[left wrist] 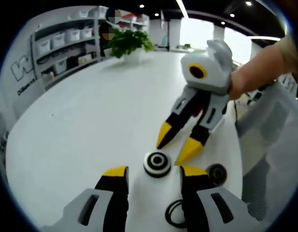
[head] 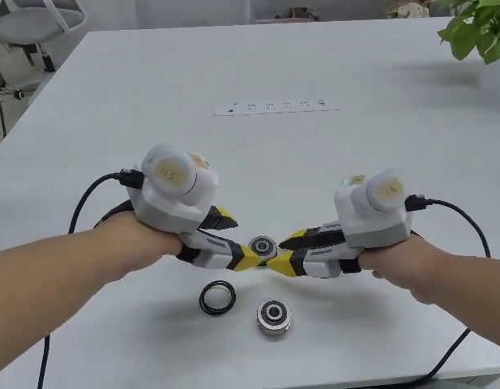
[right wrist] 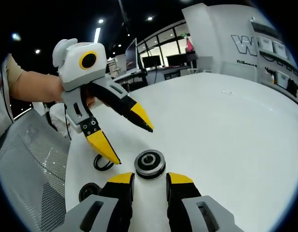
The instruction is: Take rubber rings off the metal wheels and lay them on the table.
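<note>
Left tool and right tool gape at one wheel on the white table — plant at its corner; shelves beyond.

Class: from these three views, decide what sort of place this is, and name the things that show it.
Most likely an office or lab workspace: a large white table with a power strip on it, shelves of storage bins, and desk monitors in the background.
</note>
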Tool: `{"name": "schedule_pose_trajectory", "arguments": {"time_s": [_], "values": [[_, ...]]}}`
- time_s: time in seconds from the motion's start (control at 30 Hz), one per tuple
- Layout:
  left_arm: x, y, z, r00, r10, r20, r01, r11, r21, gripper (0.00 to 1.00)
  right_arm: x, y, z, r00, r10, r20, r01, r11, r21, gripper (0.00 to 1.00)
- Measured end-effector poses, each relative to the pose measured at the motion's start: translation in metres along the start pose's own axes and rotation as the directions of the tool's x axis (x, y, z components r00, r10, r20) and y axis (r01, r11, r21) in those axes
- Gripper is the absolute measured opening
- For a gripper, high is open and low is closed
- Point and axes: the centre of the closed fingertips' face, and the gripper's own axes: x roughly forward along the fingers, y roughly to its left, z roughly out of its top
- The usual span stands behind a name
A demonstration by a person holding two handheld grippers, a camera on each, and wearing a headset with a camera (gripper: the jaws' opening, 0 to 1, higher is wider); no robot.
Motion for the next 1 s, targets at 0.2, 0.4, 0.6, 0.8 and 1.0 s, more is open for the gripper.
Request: {"name": "schedule_pose_trajectory", "arguments": {"time_s": [0.2,0.4,0.6,0.8,1.0], "values": [[0.006,-0.004,0.0,1.0,-0.009,-0.001,0.009,1.0,0.0,0.4,0.002,0.0,-0.001,1.0,0.0,0.001,0.0,1.0,-0.008,0.23],[0.009,-0.006,0.001,0.9999,-0.017,0.0,0.017,1.0,0.008,0.35,0.002,0.001,-0.002,1.0,-0.004,0.005,0.004,1.0,-0.012,0.23],[0.013,-0.008,0.002,0.9998,-0.018,0.003,0.018,1.0,0.015,0.3,0.003,0.001,-0.002,0.9999,-0.006,0.011,0.006,1.0,-0.011,0.23],[0.018,-0.011,0.002,0.9997,-0.024,-0.003,0.024,0.999,0.027,0.25,0.002,0.001,-0.002,0.9999,-0.008,0.014,0.008,1.0,-0.008,0.23],[0.02,-0.011,0.0,0.9998,-0.016,-0.008,0.016,0.999,0.038,0.2,0.003,0.002,-0.002,0.9999,-0.007,0.015,0.007,1.0,-0.015,0.23]]}}
